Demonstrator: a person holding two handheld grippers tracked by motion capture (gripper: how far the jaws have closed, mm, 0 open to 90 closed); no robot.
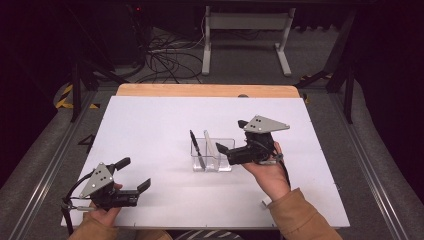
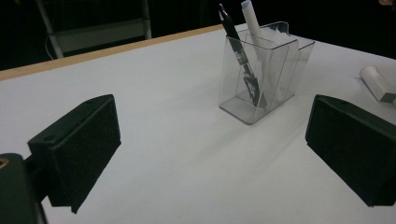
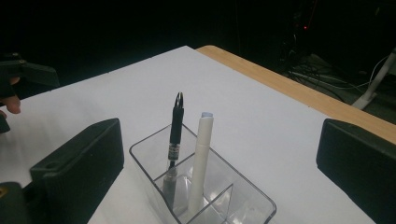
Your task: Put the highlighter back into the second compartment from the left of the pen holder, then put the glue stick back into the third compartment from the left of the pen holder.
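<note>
Both the left gripper [image 1: 134,175] and the right gripper [image 1: 223,150] hold jaws apart, empty. The clear plastic divided holder [image 1: 212,156] looks light and slippery; grasp the black pen [image 3: 176,128] or the white marker [image 3: 201,149] mid-shaft.

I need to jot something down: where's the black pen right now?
The black pen stands in the clear holder near the table's middle in the high view, left of the white pen, just left of the right hand-held gripper.

A white frame [image 1: 246,30] and tangled cables [image 1: 165,60] sit beyond the table [image 1: 150,120].
</note>
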